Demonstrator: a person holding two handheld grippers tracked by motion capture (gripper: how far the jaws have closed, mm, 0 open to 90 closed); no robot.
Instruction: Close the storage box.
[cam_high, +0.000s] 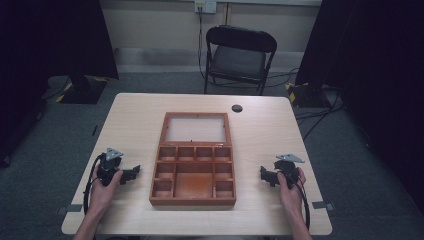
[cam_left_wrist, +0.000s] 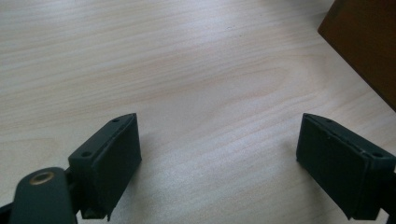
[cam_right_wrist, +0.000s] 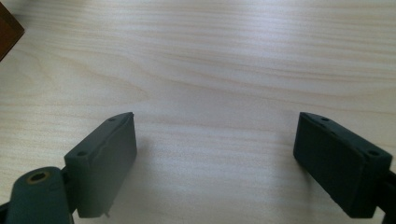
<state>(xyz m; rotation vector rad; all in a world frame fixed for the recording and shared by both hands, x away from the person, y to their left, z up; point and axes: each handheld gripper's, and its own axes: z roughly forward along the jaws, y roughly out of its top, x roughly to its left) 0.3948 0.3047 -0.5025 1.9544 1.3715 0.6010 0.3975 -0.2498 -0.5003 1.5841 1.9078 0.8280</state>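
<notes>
**Two open grippers flank an open wooden compartment box**

The left gripper (cam_high: 131, 174) rests on the light wood table (cam_high: 135, 115), held by the person's left hand (cam_high: 104, 187), with its cable looping back past the wrist. Its jaws point inward toward the middle of the table and stand wide apart, with bare tabletop between them. In the left gripper view the two black jaws rise from the bottom corners with nothing between them, and a dark brown corner of the box shows ahead and to the right of the jaws.

Just beyond the left gripper's jaw tips, apart from them, sits the wooden box (cam_high: 194, 172). It lies open: the lid, with a pale panel in its frame, is folded flat on the far side, and the near half is split into small compartments around one larger central one. I cannot tell whether anything lies in the compartments.

On the other side of the box, near it but not touching, the right gripper (cam_high: 265, 174) is held by the right hand (cam_high: 290, 189), jaws facing back toward the box. They too are spread wide over bare wood. In the right gripper view a brown corner of the box shows at the upper left.

A dark folding chair (cam_high: 239, 57) stands beyond the table's far edge.
</notes>
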